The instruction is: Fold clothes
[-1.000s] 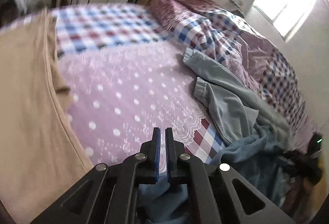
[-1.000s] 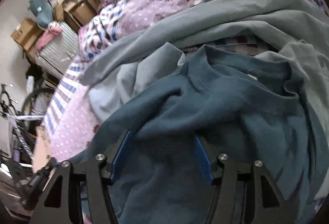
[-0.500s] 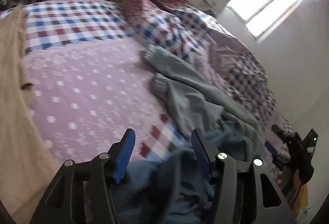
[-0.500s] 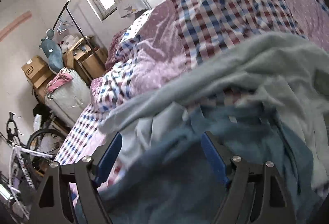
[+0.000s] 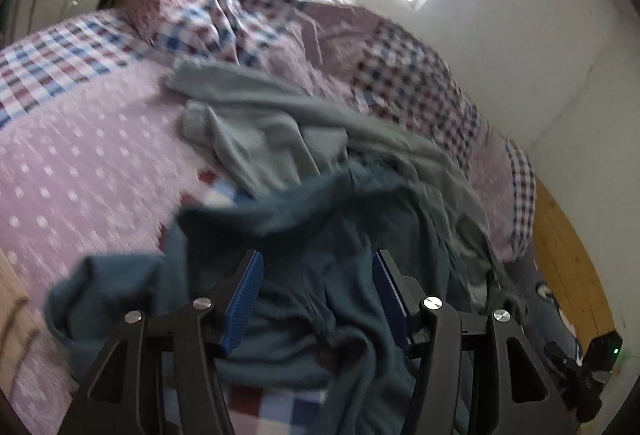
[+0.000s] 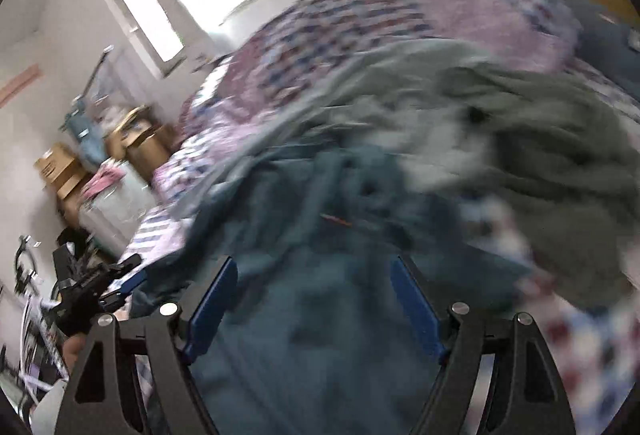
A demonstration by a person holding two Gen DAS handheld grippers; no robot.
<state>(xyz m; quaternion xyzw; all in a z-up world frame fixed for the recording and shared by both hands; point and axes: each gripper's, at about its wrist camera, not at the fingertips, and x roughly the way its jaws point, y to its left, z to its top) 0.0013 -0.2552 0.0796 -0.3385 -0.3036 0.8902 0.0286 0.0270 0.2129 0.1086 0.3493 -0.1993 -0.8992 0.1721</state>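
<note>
A dark teal shirt [image 5: 320,211] lies crumpled on the bed, partly over a grey-green garment [image 5: 272,123] whose sleeves stretch toward the pillows. My left gripper [image 5: 316,259] hovers over the teal shirt. Its jaws stand apart, and the cloth lies under and between the blue pads without being pinched. In the blurred right wrist view the teal shirt [image 6: 304,203] fills the middle, with the grey-green garment [image 6: 560,139] to its right. My right gripper [image 6: 313,263] is open wide above the teal cloth and grips nothing.
The bed has a pink dotted cover [image 5: 80,163] and a bunched checked quilt [image 5: 400,67] at the far side. A tan garment [image 5: 8,299] lies at the left edge. Wooden boards [image 5: 568,255] show on the right. Cardboard boxes [image 6: 60,167] and a bicycle [image 6: 28,275] stand by the wall.
The left jaws went from shut to open and swung right over the teal shirt. The right jaws widened, and that gripper swept back fast from the clothes pile.
</note>
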